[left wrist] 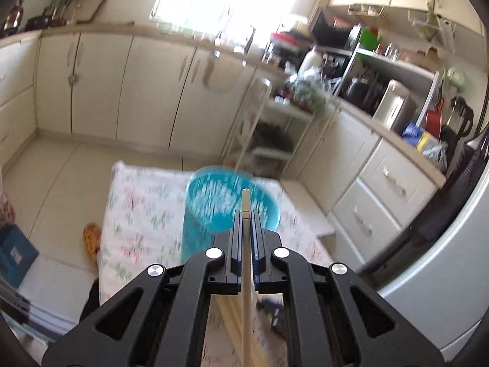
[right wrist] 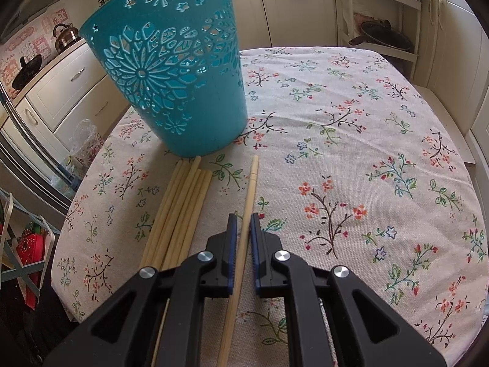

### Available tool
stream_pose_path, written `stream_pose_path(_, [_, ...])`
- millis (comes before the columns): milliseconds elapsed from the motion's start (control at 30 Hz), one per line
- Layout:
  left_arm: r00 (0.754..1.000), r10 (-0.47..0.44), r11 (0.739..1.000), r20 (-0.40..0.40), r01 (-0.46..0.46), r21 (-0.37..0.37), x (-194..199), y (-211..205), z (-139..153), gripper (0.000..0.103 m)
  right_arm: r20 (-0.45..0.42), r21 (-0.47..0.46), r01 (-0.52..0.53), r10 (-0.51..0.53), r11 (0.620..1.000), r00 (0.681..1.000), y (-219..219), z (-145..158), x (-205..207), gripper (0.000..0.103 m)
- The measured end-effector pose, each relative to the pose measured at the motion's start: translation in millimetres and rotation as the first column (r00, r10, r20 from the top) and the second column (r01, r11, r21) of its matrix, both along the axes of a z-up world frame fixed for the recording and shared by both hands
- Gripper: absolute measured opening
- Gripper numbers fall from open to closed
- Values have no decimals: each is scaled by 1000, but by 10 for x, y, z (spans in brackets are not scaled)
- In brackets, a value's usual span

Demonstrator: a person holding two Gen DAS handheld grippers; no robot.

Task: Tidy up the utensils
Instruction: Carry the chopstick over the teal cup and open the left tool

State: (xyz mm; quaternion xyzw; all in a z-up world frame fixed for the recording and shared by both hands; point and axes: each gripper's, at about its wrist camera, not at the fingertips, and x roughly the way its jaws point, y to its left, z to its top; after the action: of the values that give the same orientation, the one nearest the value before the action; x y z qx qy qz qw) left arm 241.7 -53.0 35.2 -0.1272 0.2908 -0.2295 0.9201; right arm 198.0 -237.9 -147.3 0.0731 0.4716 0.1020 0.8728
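My left gripper (left wrist: 246,212) is shut on a pale wooden chopstick (left wrist: 245,198), held in the air and pointing at the blurred blue openwork basket (left wrist: 214,202) on the floral tablecloth (left wrist: 137,214). In the right wrist view the same basket (right wrist: 171,70) stands upright at the table's far left. In front of it lie several loose chopsticks (right wrist: 183,202) in a bundle. A single chopstick (right wrist: 252,180) lies apart to their right, running between the jaws of my right gripper (right wrist: 243,217), which is shut on it low over the cloth (right wrist: 351,153).
A white shelf rack (left wrist: 266,140) stands beyond the table's far corner, with cream cabinets behind it. A grey fridge (left wrist: 443,260) fills the right side. A patterned slipper (left wrist: 91,238) lies on the floor. A kettle (right wrist: 65,35) sits on the left counter.
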Motion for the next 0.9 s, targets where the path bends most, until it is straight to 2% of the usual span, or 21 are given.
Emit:
stream_pose_path(200, [988, 73, 997, 136, -69, -30, 285, -193, 482, 5, -2, 11, 1, -1, 1000, 1000, -20, -2, 0, 10])
stream_pose_path(367, [962, 167, 986, 216, -163, -37, 623, -330, 642, 5, -4, 25, 3, -3, 1000, 1000, -40, -8, 6, 10])
stream_pose_path(500, [946, 236, 972, 221, -235, -31, 930, -413, 531, 5, -3, 33, 3, -3, 999, 1000, -35, -18, 10, 10])
stream_pose_path(667, [940, 293, 956, 176, -291, -35, 1274, -431, 243, 5, 7, 29, -6, 6, 1000, 1000, -13, -29, 4, 13])
stream_pose_path(900, [943, 297, 954, 149, -300, -5, 1349, -412, -96, 5, 16, 21, -14, 14, 1000, 1000, 2, -39, 0, 15])
